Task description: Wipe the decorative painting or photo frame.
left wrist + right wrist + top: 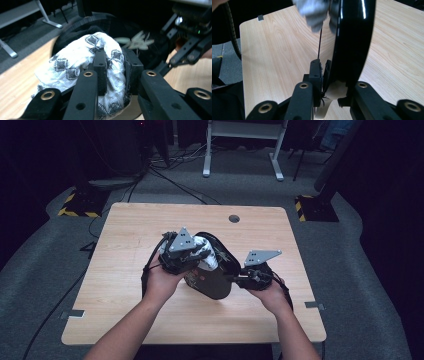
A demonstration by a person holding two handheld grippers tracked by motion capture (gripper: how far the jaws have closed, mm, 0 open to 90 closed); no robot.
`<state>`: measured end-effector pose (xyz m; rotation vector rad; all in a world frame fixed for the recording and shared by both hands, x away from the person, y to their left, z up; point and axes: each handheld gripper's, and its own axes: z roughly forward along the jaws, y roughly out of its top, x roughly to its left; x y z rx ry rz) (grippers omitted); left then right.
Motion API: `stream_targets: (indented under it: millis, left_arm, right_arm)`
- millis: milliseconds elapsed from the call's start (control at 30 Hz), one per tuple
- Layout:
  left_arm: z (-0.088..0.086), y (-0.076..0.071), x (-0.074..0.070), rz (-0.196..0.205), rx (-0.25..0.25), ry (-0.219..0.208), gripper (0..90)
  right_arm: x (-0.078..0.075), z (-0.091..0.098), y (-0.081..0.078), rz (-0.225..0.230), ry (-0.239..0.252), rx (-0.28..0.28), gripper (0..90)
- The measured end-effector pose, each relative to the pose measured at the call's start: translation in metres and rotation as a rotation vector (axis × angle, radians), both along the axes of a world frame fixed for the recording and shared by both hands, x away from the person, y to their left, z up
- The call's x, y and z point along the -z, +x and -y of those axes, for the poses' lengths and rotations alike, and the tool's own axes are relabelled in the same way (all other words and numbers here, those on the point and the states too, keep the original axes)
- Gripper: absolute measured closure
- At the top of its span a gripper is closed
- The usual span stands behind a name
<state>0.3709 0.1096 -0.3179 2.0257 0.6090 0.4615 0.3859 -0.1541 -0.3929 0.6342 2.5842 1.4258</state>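
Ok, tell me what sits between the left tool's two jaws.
A bunched white cloth with dark diamond patterns fills the gap; the left tool is shut on it, right at the black case's opening. The left gripper view shows it best.

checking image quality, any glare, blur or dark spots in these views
High view: table well lit, surroundings nearly black. Left gripper view: cloth sharp, pale shapes behind it smeared. Right gripper view: white streaks of glare on the black case, cloth at the top edge blurred.

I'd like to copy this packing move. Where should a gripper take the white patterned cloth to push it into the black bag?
Pinch a thick fold at the top of the white patterned cloth, coming from above, as the left gripper does: it bulges from the black bag there.
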Motion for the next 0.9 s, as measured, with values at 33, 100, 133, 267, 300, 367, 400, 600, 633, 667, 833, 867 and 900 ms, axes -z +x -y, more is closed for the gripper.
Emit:
stream_targets:
  millis: [33,100,133,267,300,367,400,600,633,667,833,867,900]
  left_arm:
    - [0.000,0.001,-0.001,0.000,0.001,-0.003,76.0]
    - [-0.001,0.001,0.000,-0.001,0.004,-0.007,76.1]
    - [-0.002,0.002,0.001,-0.004,0.006,-0.017,76.1]
    - [-0.006,0.004,0.014,-0.031,0.000,-0.014,76.3]
    - [-0.007,0.004,0.017,-0.037,0.001,-0.014,76.3]
    - [-0.009,0.005,0.023,-0.052,0.000,-0.016,76.3]
    - [-0.010,0.005,0.025,-0.060,0.002,-0.020,76.4]
    - [-0.009,0.007,0.016,-0.060,0.018,-0.024,76.4]
    - [-0.008,0.007,0.013,-0.058,0.020,-0.024,76.4]
    - [-0.008,0.008,0.009,-0.055,0.030,-0.027,76.4]
    - [-0.013,0.016,0.001,-0.074,0.101,-0.036,76.4]
    - [-0.014,0.018,0.002,-0.083,0.116,-0.046,76.4]
    - [-0.016,0.019,0.003,-0.094,0.129,-0.060,76.4]
  right_arm:
    - [0.000,0.000,0.000,0.000,0.001,0.000,78.3]
    - [0.000,0.000,0.000,0.000,0.002,-0.001,78.3]
    - [0.000,0.000,0.000,-0.001,0.003,0.000,78.3]
    - [0.001,0.001,0.000,-0.005,0.005,0.002,78.2]
    - [0.001,0.001,0.000,-0.005,0.005,0.003,78.2]
    - [0.001,0.001,0.000,-0.005,0.005,0.004,78.1]
    - [0.000,0.001,0.000,-0.006,0.004,0.005,78.1]
    - [0.000,0.003,0.000,-0.009,-0.002,-0.003,78.3]
    - [0.000,0.003,0.001,-0.009,-0.003,-0.005,78.3]
    - [0.000,0.003,0.001,-0.009,-0.004,-0.005,78.3]
    - [0.000,0.005,0.001,-0.014,-0.005,-0.018,78.4]
    - [0.001,0.006,0.002,-0.017,-0.004,-0.021,78.3]
    - [0.001,0.007,0.002,-0.019,-0.004,-0.021,78.3]
